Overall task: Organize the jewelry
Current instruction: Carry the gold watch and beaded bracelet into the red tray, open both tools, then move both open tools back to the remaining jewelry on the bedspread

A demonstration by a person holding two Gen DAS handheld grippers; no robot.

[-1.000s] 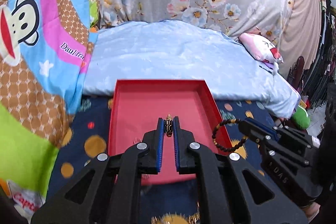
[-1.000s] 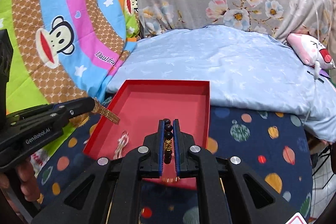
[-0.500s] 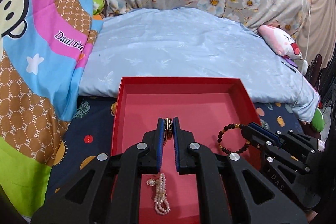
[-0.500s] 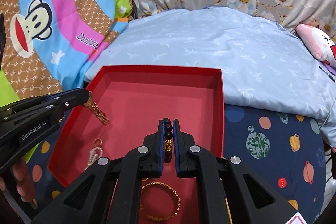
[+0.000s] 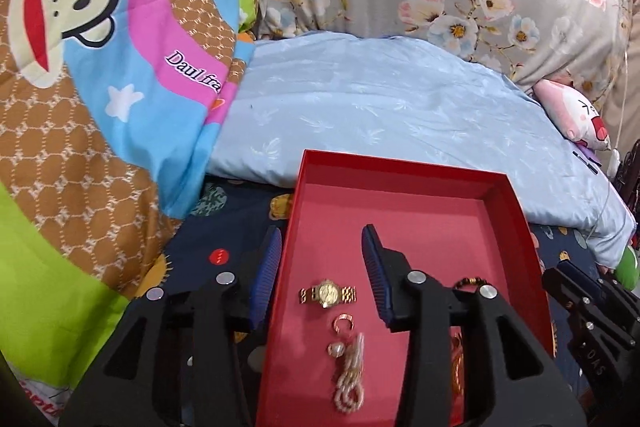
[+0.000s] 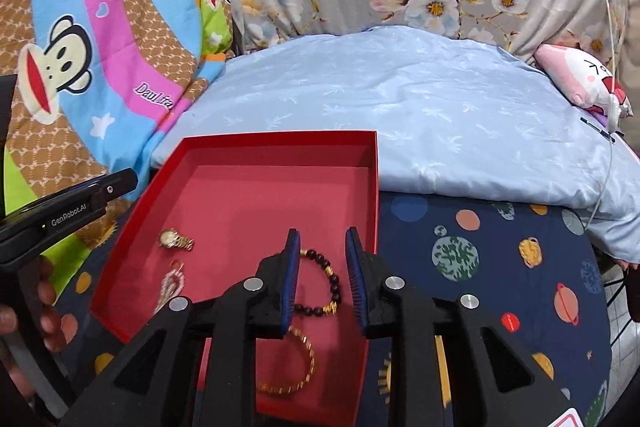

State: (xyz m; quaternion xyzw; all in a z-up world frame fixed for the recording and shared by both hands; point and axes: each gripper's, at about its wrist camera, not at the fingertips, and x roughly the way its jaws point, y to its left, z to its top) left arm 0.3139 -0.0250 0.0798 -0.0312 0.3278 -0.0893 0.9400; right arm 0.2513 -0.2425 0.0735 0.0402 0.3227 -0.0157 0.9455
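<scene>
Left gripper point(image 5: 320, 259) fingers point(image 5: 266, 271) spread and empty, having just been opening; the watch point(image 5: 328, 293) lies flat on the tray point(image 5: 400, 163) floor between and below them, free of both pads. Right gripper point(image 6: 320, 263) fingers point(image 6: 290, 275) likewise parted and empty, also just opened; the bead bracelet point(image 6: 324, 283) rests on the tray floor between them, near a gold bangle point(image 6: 296, 367). A ring point(image 5: 343, 324) and pearl piece point(image 5: 350, 375) lie just nearer than the watch. The tray sits on a planet-print sheet point(image 6: 500, 267) on the bed. Risk: the left finger straddles the tray's left wall, so a careless withdrawal could catch the rim and tip the tray on the soft bedding; pieces lying close together may tangle. Against the earlier frames, both pieces were then pinched in closed fingers above the tray; now they are set down
</scene>
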